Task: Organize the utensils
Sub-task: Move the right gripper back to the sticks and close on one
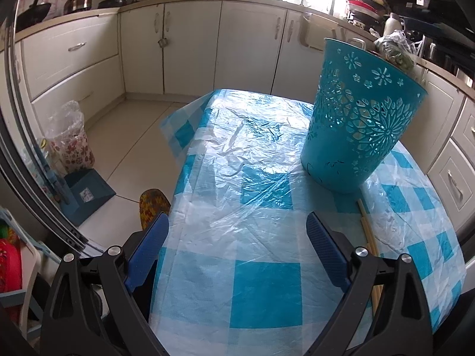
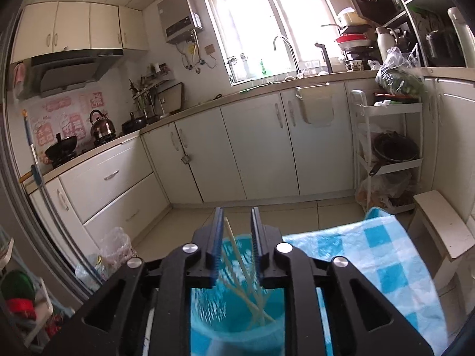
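A teal perforated basket (image 1: 356, 124) stands on the blue-and-white checked table (image 1: 237, 237). My left gripper (image 1: 237, 228) is open and empty, low over the table's near end. Pale chopsticks (image 1: 368, 234) lie on the table by its right finger. In the right wrist view, my right gripper (image 2: 236, 225) hovers above the basket (image 2: 237, 320), jaws a small gap apart with nothing clamped. Several chopsticks (image 2: 240, 267) stand loose inside the basket below the fingers.
Cream kitchen cabinets (image 2: 252, 148) run along the far wall with a sink and faucet (image 2: 286, 50). A white rack (image 2: 386, 148) stands to the right of the table. A plastic-lined bin (image 1: 71, 142) and a blue dustpan (image 1: 86, 195) sit on the floor at left.
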Demonstrator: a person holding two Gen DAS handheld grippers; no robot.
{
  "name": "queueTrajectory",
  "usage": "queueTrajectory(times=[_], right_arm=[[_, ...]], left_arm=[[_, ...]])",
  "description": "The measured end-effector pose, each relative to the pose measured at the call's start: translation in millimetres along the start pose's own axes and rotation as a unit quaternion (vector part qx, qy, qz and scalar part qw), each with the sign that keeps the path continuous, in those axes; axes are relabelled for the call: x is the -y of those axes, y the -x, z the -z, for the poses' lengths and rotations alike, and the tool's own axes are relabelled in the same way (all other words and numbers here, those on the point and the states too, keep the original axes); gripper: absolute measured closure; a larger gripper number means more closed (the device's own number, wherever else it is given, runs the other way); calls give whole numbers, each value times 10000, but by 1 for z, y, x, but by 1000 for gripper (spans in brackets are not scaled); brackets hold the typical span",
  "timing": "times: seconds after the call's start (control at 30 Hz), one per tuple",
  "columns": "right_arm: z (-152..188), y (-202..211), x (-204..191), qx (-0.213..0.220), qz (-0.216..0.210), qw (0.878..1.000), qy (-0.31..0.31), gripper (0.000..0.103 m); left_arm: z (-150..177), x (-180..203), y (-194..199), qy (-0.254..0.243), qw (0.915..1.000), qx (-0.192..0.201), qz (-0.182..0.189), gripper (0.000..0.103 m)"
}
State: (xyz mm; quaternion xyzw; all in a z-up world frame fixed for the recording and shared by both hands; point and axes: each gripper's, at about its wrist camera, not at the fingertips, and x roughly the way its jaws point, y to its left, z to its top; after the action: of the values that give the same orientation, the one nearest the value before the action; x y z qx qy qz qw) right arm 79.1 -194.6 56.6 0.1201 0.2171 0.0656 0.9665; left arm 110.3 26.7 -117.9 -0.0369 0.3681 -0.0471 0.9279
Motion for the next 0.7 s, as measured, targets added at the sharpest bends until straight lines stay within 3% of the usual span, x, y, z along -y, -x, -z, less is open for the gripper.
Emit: queueTrajectory(times=[0.13,0.27,0.4,0.7], right_arm=[[29,36,8,-309,136,9994,77,80],[92,45,15,-1330,298,9906,131,80],[158,29,18,-2357,362,9711,80,81],[170,-32,9,-2765,564,9591,236,84]], left_arm=[[1,1,1,-45,10000,39,-41,13],[1,0,2,-21,10000,47,-59,13],[2,1,4,-47,9999,85,-95,13],[3,2,5,-48,9999,80,-86,12]])
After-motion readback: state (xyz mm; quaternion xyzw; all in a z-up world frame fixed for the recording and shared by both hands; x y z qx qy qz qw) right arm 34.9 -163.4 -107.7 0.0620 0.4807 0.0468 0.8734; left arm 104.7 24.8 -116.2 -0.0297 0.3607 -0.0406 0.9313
